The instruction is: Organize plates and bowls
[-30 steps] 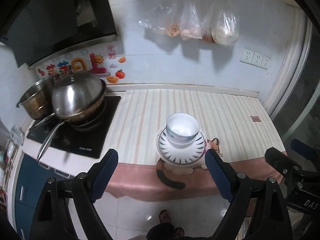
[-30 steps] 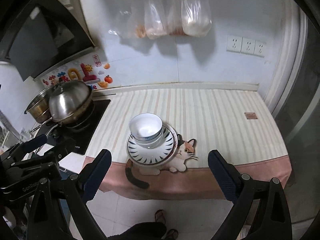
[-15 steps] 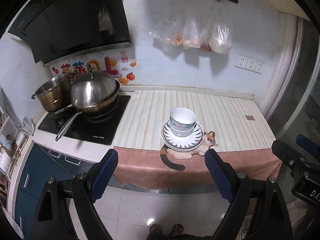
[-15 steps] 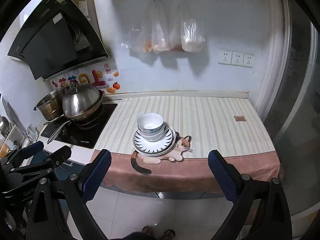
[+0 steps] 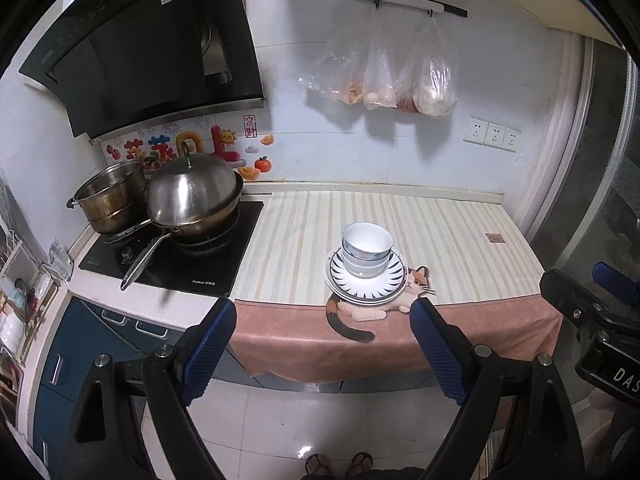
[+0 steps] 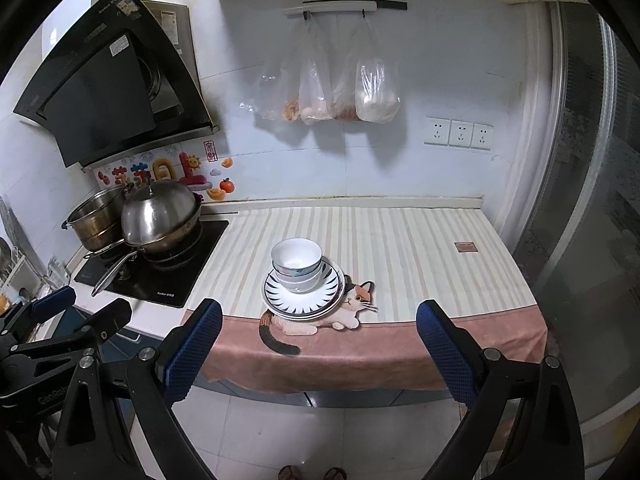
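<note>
White bowls [image 5: 366, 250] sit stacked on striped plates [image 5: 384, 286] near the front edge of the counter, on a cat-print mat. They also show in the right wrist view: bowls [image 6: 296, 264] on plates [image 6: 328, 298]. My left gripper [image 5: 322, 326] is open and empty, held off the counter over the floor, well short of the stack. My right gripper [image 6: 318, 330] is open and empty too, likewise back from the counter edge. The right gripper's body [image 5: 592, 312] shows at the right of the left wrist view.
A lidded steel wok [image 5: 192, 196] and a steel pot [image 5: 110, 198] stand on the black hob [image 5: 208, 264] at the left. Plastic bags [image 5: 400, 80] hang on the wall. The striped mat [image 5: 440, 232] covers the counter. Tiled floor [image 5: 300, 420] lies below.
Both grippers have pulled back and away from the counter, so the stack looks smaller and farther. The bowls and plates have not moved. Both grippers stay open.
</note>
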Tool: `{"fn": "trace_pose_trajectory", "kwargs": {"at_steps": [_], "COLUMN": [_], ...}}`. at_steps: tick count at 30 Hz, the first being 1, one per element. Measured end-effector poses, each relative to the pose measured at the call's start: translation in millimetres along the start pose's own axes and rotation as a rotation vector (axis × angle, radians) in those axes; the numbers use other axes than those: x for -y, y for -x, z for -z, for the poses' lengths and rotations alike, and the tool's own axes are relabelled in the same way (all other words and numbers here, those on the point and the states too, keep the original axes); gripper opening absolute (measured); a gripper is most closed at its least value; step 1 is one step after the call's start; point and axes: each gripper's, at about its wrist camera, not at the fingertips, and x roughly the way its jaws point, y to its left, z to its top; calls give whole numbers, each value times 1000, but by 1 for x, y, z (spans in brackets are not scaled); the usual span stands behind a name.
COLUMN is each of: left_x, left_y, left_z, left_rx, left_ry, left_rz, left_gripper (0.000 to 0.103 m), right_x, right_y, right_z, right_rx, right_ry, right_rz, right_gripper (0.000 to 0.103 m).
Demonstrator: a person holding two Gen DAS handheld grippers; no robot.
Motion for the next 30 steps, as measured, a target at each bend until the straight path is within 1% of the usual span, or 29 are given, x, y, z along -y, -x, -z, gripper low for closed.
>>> {"fn": "trace_pose_trajectory", "kwargs": {"at_steps": [11,15,30], "left_x": [-1,-3,-2], "left_y": [3,3,2], "left_z": [2,1,2], "left_rx": [7,5,5], "left_ry": [13,21,34], "left_rz": [-8,-17,-32], "left_gripper": [89,89,89], "right_x": [2,3,-3], "right_y": [-5,-11,-12], "right_z": [-1,-1,-5], "right_rx": [-1,-13,2], "right_ry": [3,1,17], "right_rz": [15,3,4], "right_gripper": [100,100,100]}}
